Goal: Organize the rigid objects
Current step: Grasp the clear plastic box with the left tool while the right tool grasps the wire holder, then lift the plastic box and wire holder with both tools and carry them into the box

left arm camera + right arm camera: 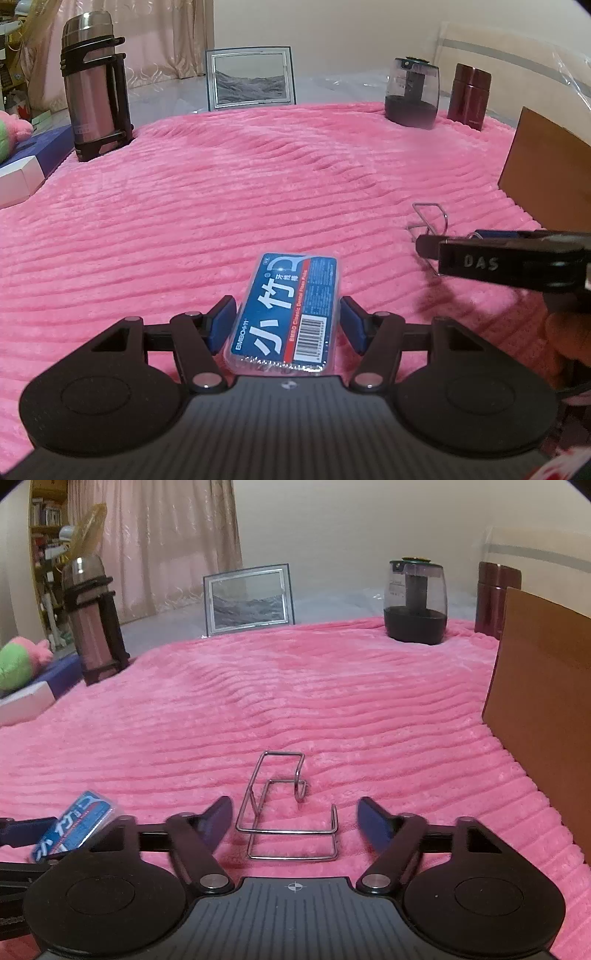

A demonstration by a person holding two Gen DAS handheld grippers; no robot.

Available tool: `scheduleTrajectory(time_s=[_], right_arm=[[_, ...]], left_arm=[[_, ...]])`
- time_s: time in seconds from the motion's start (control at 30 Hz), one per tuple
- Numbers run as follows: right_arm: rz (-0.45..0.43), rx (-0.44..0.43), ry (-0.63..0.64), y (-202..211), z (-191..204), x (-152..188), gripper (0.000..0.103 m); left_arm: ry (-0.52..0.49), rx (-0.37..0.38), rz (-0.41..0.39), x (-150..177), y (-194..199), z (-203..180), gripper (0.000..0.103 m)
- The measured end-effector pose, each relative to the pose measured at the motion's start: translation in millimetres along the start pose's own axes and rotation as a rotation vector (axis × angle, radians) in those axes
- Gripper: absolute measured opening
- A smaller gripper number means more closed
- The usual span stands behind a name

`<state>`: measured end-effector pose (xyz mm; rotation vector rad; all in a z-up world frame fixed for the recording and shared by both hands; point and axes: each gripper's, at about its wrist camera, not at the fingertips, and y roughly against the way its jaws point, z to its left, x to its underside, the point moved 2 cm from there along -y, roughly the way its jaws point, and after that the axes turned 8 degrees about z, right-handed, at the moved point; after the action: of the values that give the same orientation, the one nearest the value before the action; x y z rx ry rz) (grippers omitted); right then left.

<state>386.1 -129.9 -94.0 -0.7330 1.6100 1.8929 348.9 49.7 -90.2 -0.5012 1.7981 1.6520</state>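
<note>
A ribbed pink blanket [258,177] is lying under a blue-and-red floss box [286,314] with white characters, a silvery wire rack [288,808] and a maroon flask [469,96].

- Plain cream wall [351,528] behind.
- Pale pink curtain [162,546] at the left.
- Bookshelf [44,520] in the far left corner.
- Ribbed pink blanket [258,184] covers the surface.
- Brown board [543,686] stands at the right.

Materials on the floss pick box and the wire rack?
Floss pick box: looks like clear glossy plastic, with glare on its rim and a printed blue label inside. Wire rack: bent metal rod, bright, chrome-like; highlights run along the wire.
</note>
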Motion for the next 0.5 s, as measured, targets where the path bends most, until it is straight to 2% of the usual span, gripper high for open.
scheduleTrajectory(time_s=[0.13,0.27,0.5], right_arm=[[-0.011,0.005,0.01,1,3,2,0.051],[-0.012,-0.009,0.049,6,2,4,0.051],[-0.007,-0.063,0.146,39,-8,16,0.051]], left_arm=[[-0.011,0.0,0.001,-2,-3,-2,0.057],[-0.045,-0.003,0.014,-4,-6,-4,0.058],[-0.082,0.007,0.047,-7,-9,-5,0.058]])
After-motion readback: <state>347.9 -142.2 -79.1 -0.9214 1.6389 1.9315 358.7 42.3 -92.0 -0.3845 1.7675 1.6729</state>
